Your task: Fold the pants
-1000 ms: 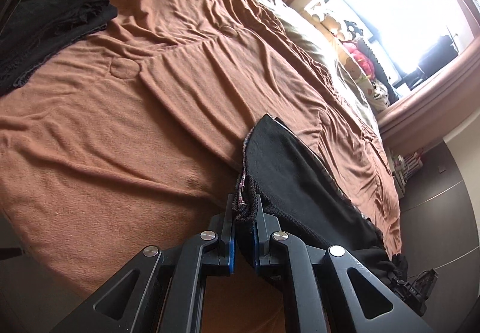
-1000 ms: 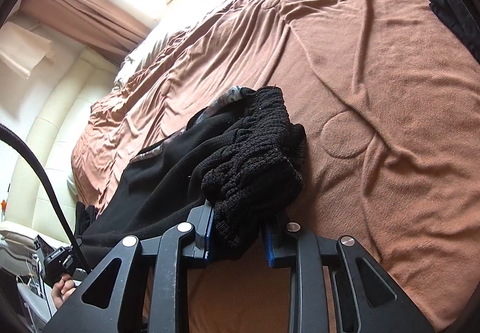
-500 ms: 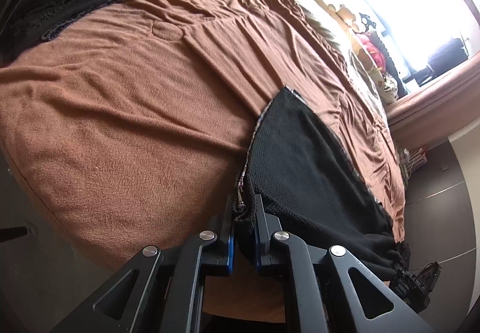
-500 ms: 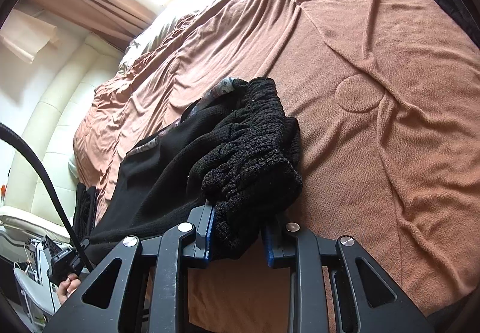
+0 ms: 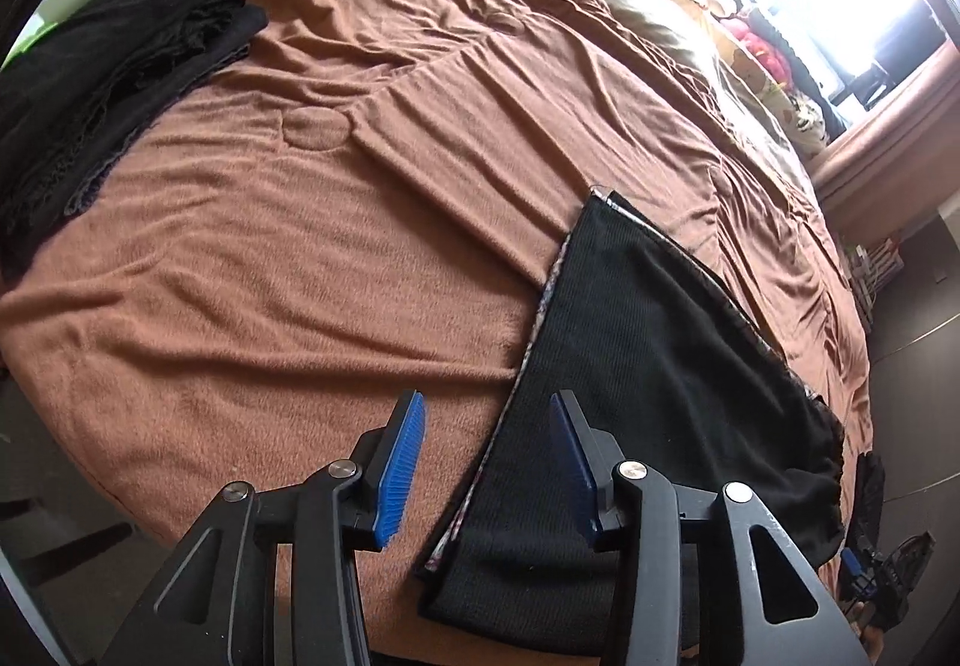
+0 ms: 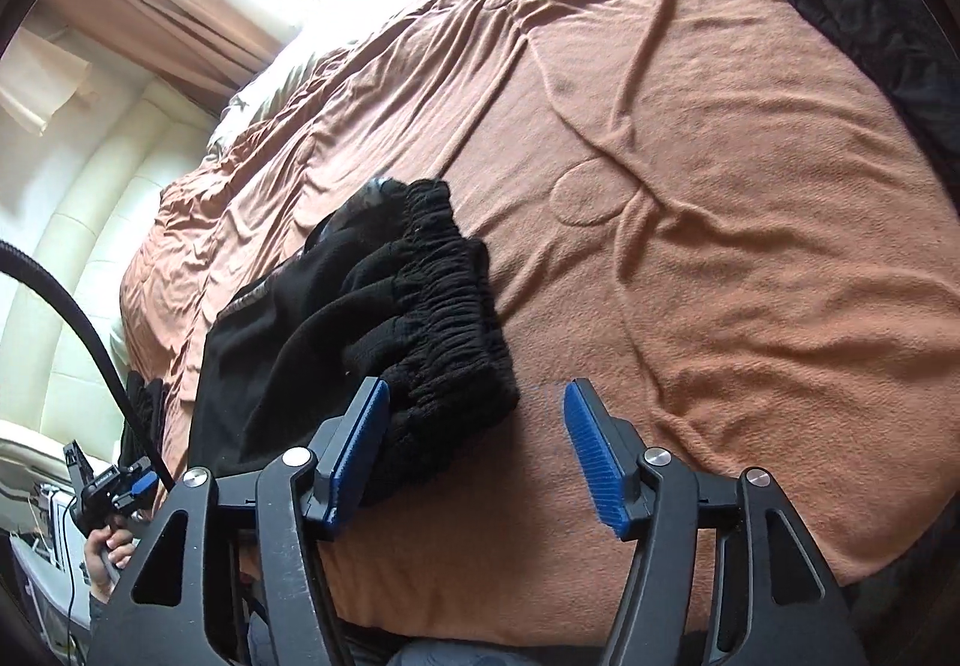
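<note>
The black pants (image 5: 648, 366) lie flat on the brown bedspread (image 5: 300, 276), stretching away to the right. My left gripper (image 5: 489, 462) hovers over their near end with its jaws opening; the cloth edge lies below the gap and neither pad presses it. In the right wrist view the gathered elastic waistband (image 6: 438, 318) rests bunched on the bedspread (image 6: 720, 246). My right gripper (image 6: 474, 450) is opening too. The waistband lies against its left pad (image 6: 360, 444), while the right pad stands clear over bare bedspread.
A pile of other black clothes (image 5: 108, 84) sits at the far left of the bed, and shows at the right wrist view's top right (image 6: 888, 36). Pillows and soft toys (image 5: 750, 30) line the window side. A hand (image 6: 105, 552) holds the other gripper at lower left.
Both grippers, shut on the pants a second ago, have opened and let go. The leg end and the waistband now rest on the bed.
</note>
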Available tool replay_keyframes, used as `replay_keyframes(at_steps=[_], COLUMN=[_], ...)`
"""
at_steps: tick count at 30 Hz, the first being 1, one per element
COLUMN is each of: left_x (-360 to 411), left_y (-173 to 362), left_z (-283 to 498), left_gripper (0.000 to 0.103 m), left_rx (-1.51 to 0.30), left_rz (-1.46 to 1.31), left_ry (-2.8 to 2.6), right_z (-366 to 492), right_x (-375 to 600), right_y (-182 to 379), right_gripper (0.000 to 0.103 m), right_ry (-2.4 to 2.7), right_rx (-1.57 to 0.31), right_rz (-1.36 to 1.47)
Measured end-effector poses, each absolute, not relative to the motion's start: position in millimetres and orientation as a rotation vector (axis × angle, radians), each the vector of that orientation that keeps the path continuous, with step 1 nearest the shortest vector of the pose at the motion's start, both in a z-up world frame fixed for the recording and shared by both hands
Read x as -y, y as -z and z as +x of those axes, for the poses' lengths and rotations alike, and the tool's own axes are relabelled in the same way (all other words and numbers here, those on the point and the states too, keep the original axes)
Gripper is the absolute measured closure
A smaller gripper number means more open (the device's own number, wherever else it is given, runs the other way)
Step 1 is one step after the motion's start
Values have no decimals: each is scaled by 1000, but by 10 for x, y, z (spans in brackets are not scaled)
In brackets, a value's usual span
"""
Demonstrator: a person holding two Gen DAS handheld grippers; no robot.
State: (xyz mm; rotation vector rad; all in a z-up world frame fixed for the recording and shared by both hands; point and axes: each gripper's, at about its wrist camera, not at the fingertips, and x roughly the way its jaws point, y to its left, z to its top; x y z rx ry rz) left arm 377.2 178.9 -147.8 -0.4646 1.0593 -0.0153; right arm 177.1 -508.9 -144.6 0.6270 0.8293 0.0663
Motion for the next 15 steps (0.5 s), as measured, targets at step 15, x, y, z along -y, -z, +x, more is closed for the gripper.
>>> replay_keyframes(at_steps=[15], left_x=[-1238], left_y=[1519], left_z=[4740], left_gripper=[57], left_rx=[-1102], left_rz=[-333], left_ry=[108], right_z=[2222], right_x=[4965], right_y=[1172], right_gripper=[43], right_ry=[-47], right_rx=[-826], right_rz=[493])
